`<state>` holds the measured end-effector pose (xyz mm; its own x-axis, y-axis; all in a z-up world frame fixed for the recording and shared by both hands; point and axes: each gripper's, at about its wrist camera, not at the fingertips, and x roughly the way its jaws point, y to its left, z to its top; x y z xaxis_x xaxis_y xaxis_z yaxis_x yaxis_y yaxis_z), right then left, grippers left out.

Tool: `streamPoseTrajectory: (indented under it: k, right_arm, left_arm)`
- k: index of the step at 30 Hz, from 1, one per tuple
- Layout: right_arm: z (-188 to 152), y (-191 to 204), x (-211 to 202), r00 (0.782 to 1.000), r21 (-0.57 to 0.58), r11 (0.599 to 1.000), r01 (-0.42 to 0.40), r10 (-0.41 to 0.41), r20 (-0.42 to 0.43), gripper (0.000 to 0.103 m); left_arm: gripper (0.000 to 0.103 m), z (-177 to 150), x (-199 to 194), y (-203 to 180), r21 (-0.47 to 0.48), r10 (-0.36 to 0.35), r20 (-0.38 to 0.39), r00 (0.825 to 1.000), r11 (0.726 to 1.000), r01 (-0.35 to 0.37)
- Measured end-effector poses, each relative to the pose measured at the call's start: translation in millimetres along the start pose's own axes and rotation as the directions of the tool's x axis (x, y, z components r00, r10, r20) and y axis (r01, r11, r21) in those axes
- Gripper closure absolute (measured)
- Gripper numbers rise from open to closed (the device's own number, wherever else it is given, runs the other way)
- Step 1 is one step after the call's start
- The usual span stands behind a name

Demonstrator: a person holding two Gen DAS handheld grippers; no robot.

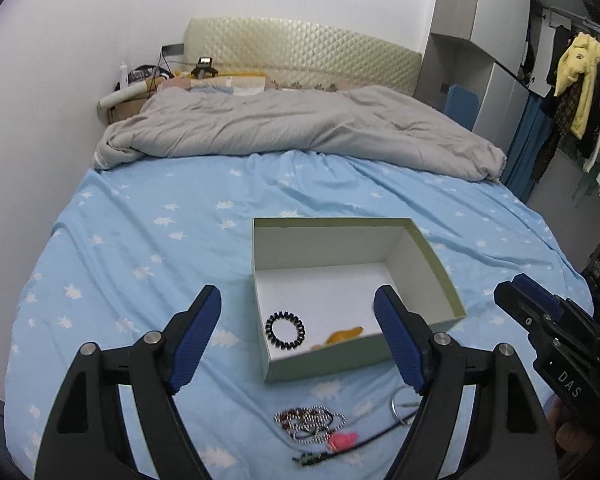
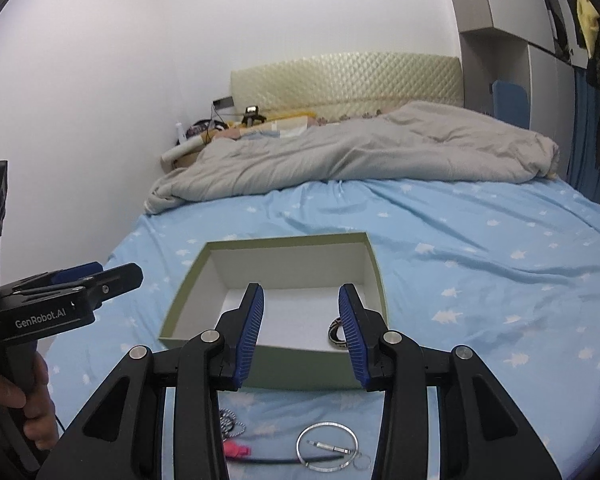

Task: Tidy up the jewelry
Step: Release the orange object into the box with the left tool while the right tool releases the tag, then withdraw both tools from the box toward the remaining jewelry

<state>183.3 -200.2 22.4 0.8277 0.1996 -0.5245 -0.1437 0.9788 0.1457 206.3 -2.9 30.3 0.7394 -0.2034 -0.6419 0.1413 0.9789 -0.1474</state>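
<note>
An open pale green box with a white inside sits on the blue bed sheet; it also shows in the right wrist view. Inside lie a black coil hair tie and an orange piece. A patterned ring lies in the box in the right wrist view. In front of the box lie a bead chain, a pink clip, a black cord and a silver bangle. My left gripper is open and empty above the box's near edge. My right gripper is open and empty above the box.
A rumpled grey duvet lies across the far half of the bed before a cream headboard. A cluttered nightstand stands at the far left. Clothes hang on a rack at the right, beside grey wardrobes.
</note>
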Motion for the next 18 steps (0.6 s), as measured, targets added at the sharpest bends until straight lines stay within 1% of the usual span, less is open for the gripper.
streamPoseTrajectory:
  k: [3, 10, 14, 18]
  right_arm:
    - [-4.6, 6.3, -23.6, 1.0, -0.003, 1.0, 0.0, 0.0, 0.028, 0.066]
    - [-22.7, 14.2, -54.2, 0.998, -0.011, 1.0, -0.001, 0.002, 0.056, 0.066]
    - [-35.1, 15.4, -66.3, 0.998, -0.012, 1.0, -0.009, 0.009, 0.059, 0.066]
    - [-49.3, 11.5, -75.7, 0.998, 0.0, 1.0, -0.009, 0.009, 0.055, 0.066]
  left_arm:
    - [0.024, -4.8, -17.3, -2.8, 0.012, 0.005, 0.032, 0.999, 1.0, -0.005]
    - [0.024, -20.7, -48.6, 0.0, 0.008, 0.002, 0.063, 0.998, 1.0, -0.003]
    - [0.024, -30.6, -61.8, -0.1, 0.015, 0.012, 0.073, 0.997, 1.0, -0.013]
    - [0.024, -42.5, -71.8, -2.1, 0.005, 0.008, 0.078, 0.997, 1.0, -0.009]
